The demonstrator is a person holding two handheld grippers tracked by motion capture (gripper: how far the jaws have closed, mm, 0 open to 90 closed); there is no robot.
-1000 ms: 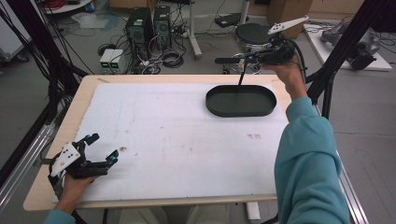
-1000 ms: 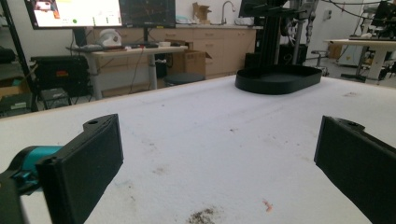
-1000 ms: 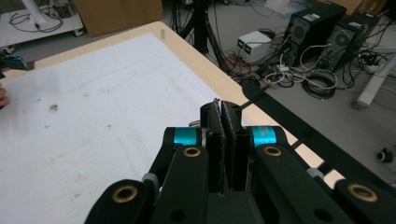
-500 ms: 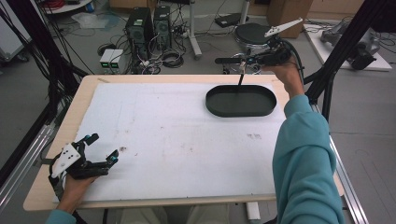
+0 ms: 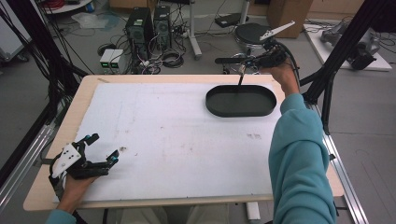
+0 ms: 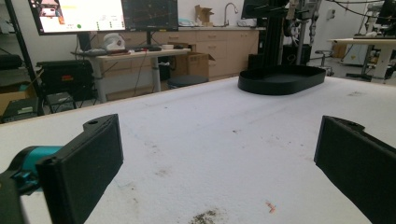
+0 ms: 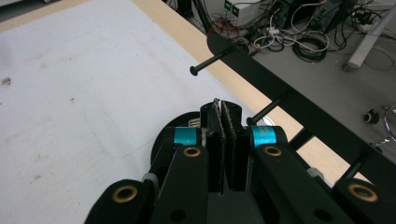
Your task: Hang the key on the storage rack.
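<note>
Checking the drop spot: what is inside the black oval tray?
The black oval tray looks bare inside; a thin dark rod hangs over its far rim from the right gripper. The near wall hides some floor.

Even, diffuse overhead light is seen in all views; no hard shadows on the white table [image 5: 177, 135], only a soft one under the black tray [image 5: 241, 101]. High view is soft and low in detail. In the left gripper view the near jaws are blurred, background monitors [image 6: 102, 14] slightly blown out. Right gripper view: close jaws soft, mild stretch at frame edges.
</note>
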